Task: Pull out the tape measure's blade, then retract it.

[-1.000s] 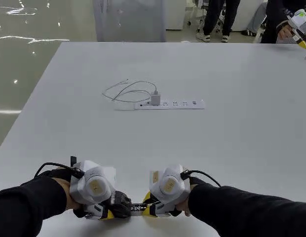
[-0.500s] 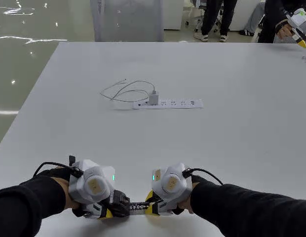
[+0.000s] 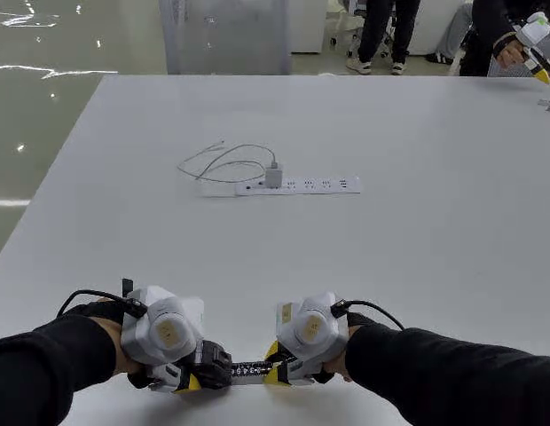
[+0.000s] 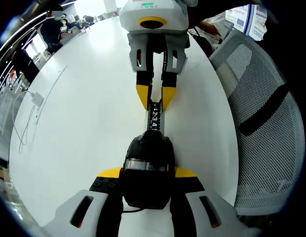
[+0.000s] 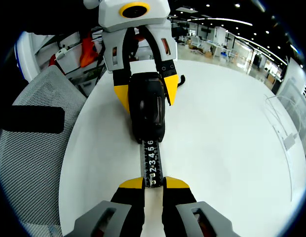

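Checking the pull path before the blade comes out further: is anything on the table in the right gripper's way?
Nothing visible. The right gripper grips the blade over bare table; the power strip lies well up the table.

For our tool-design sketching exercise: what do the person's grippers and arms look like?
The left gripper and right gripper each have a rounded white housing with a round tan patch and dark jaws tipped in yellow. Black cables trail behind. The sleeves are black.
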Available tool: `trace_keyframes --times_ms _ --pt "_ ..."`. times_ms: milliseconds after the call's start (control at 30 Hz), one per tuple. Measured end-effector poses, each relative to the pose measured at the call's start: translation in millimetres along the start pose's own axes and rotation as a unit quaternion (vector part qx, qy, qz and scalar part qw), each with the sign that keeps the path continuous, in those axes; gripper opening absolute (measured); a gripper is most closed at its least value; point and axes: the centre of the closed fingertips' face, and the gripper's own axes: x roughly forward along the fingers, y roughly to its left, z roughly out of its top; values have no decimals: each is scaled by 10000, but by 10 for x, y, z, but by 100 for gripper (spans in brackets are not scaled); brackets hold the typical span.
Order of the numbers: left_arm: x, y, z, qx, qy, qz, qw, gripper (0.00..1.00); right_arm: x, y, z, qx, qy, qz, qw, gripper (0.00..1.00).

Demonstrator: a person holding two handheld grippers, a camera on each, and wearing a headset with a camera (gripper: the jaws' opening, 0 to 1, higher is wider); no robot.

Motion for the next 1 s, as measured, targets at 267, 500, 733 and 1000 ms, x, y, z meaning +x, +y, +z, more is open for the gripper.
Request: trace_keyframes --times_ms 267,500,733,1000 --pt "0 1 1 -7 2 6 10000 31 -19 1 -33 -11 26 -16 10000 8" --pt "-1 1 3 -11 5 5 10000 31 -47 -6 -74 -8 55 -32 10000 8" --pt "0 1 5 -21 0 17 10000 31 -78 -11 -120 -2 94 -40 9999 8" --pt "4 1 4 -19 4 16 10000 31 -105 -16 -169 -17 138 -52 9999 8"
